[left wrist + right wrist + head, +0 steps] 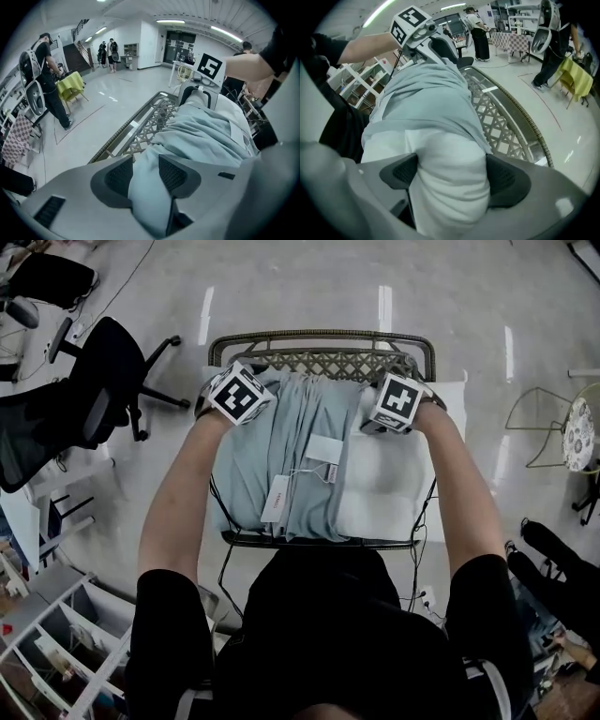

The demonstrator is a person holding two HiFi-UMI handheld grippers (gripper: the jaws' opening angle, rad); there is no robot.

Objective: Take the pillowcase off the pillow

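- On the seat of a metal-framed chair with a woven lattice back [323, 362] lies the soft white pillow [384, 484], right in front of the person.
- Over the pillow's left part sits the pale blue-grey cloth pillowcase [281, 456], bunched in long folds. The pillow's right part is bare and white.
- Two white tags [277, 498] lie on the pillowcase near the middle, joined by a thin string.
- At the far left corner of the pillow, close to the chair back, the left hand-held gripper [234, 399] points steeply down.
- In the left gripper view, this hand-held gripper [145, 176] has its jaws apart. A fold of the pillowcase [206, 136] fills the gap between them, and the chair's lattice [150, 122] is just beside it.
- At the far right corner is the right hand-held gripper [394, 404], also pointing steeply down.
- In the right gripper view, this hand-held gripper [447, 176] has its jaws open very wide. A fat bulge of the white pillow [450, 197] sits between them, touching both pads, with the pillowcase [426, 93] starting just beyond it.
- Around the chair is a shiny grey floor [309, 287].
- To the left stands a black office chair on wheels [103, 381], well apart from the pillow.
- A white shelf [56, 634] is at the near left.
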